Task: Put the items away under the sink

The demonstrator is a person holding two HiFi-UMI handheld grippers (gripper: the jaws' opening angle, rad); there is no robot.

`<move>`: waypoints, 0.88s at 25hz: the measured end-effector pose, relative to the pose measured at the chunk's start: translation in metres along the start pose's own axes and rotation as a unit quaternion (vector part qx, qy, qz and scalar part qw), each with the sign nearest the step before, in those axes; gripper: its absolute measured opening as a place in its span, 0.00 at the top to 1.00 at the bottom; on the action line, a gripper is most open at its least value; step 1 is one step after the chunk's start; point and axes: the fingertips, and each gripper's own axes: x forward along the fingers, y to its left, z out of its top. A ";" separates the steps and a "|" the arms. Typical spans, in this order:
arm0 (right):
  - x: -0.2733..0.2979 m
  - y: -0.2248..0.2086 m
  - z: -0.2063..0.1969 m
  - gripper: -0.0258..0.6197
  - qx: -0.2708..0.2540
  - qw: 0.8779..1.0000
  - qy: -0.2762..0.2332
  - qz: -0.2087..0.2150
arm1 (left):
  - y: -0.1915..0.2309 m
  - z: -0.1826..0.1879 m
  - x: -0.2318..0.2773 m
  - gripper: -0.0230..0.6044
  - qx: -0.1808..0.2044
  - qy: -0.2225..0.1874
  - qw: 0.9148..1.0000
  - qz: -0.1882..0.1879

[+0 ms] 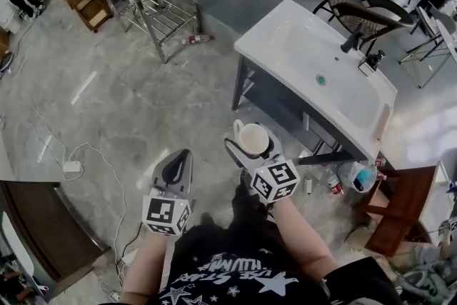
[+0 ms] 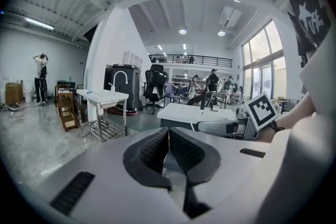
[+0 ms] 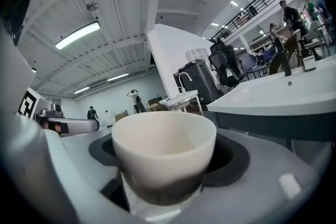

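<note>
Sink [image 1: 314, 68] stood ahead, right of me. Left gripper [image 2: 169, 139] was pinched together with nothing in it. Right gripper [image 1: 248, 148] was spread wide and clamped on a cream cup [image 3: 164, 149], held above the floor near the sink. I judged the cup light, stiff, glazed-slick and breakable; best gripped across its wall, below the rim.

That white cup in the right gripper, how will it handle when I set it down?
The cup looks like glazed ceramic: probably stiff, fairly heavy for its size, and breakable if knocked against the sink. Its smooth, rounded wall may slip between the fingers. On its side it would likely roll.
</note>
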 end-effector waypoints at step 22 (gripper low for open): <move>0.005 -0.044 -0.103 0.33 0.020 0.995 -0.010 -0.093 | 0.029 -0.104 0.044 0.94 -0.019 -0.009 0.999 -0.044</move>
